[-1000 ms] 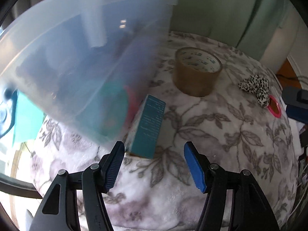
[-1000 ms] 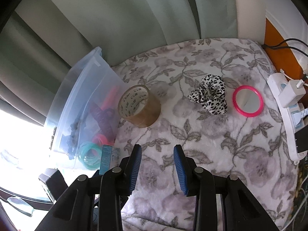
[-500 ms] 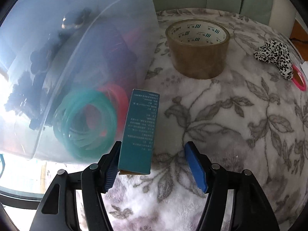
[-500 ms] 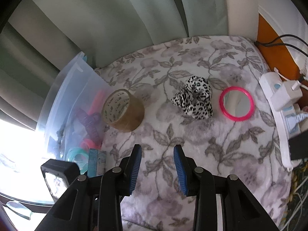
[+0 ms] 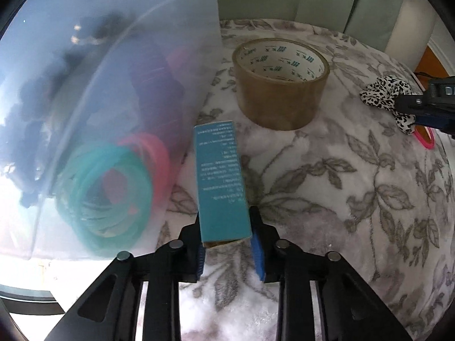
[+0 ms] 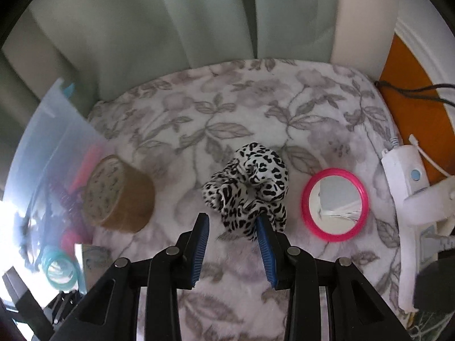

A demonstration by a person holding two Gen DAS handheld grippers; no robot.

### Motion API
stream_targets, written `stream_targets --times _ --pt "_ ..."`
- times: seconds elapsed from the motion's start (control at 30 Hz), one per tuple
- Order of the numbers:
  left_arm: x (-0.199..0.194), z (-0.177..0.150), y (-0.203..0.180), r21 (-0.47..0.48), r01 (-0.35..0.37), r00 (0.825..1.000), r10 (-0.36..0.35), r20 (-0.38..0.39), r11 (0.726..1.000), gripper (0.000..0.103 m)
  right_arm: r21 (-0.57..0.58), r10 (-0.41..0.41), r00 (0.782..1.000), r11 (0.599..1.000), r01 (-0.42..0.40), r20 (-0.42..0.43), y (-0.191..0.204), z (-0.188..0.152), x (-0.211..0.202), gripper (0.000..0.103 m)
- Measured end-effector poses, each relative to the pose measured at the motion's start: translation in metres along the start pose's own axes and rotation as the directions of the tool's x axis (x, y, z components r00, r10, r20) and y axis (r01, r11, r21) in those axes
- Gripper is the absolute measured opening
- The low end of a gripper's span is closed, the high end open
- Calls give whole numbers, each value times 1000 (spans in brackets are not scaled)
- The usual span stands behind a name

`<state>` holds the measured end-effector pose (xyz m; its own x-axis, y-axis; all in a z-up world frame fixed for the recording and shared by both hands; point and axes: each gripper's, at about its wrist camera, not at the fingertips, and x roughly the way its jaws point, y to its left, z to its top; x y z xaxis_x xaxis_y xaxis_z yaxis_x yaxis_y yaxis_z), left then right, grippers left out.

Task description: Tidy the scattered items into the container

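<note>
**Left grip lands on the box, right lines up the scrunchie**

While the right side closes in, the left hand-held gripper has just been closing and now pinches the near end of the teal box, both blue pads against its sides. Half a second ago those jaws stood spread with the box loose between them. Box still lies on the floral blanket, just beside the clear container at its 9 o'clock, so it looks ready to lift and drop in.

Right hand-held gripper sits part spread, nothing between the pads; leopard scrunchie just past the tips at 12 o'clock and larger in view than a second ago. Likely next pick.

Further out: tape roll at 12 o'clock of the box, upright, apart from it. Pink mirror at 3 o'clock of the scrunchie, near but not touching. Container already holds teal and pink rings plus dark items, blurred. Three items not yet gripped.
</note>
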<state>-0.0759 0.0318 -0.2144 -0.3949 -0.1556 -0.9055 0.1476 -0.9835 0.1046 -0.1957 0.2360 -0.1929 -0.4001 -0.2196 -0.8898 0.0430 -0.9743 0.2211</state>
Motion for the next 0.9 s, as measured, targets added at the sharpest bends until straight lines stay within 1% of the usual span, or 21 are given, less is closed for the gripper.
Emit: stream_targets --times 0.2,0.23,0.3,0.33,0.4,0.5,0.67,0.73,0.9 --pt "1 0 -4 2 30 1000 -30 0 1000 27 41 20 1000 999 -20 -4 -13 6 16 36" --pt "3 0 -4 5 31 1000 -31 0 1000 27 50 28 1000 998 -29 6 -15 6 15 34" --pt "9 3 -3 10 31 1000 -31 0 999 27 65 36 999 997 -38 21 -19 5 14 25" --pt "16 9 -1 13 33 999 -33 -1 999 27 72 42 999 996 -44 26 -21 3 13 23" --pt "16 9 0 10 42 999 -42 -3 999 27 88 62 997 994 -65 34 -24 0 9 16" --pt "18 9 2 3 56 998 -56 -7 998 27 110 90 995 989 -95 52 -27 -5 0 14" --pt "11 -2 -3 16 81 997 -81 -12 997 27 154 130 986 978 -144 101 -33 -20 -25 13" --pt "8 7 0 26 92 996 -91 -10 995 26 163 141 983 974 -159 117 -32 -27 -37 13" --pt "-7 1 -7 52 101 995 -102 16 994 26 166 169 972 967 -196 163 -28 -42 -66 13"
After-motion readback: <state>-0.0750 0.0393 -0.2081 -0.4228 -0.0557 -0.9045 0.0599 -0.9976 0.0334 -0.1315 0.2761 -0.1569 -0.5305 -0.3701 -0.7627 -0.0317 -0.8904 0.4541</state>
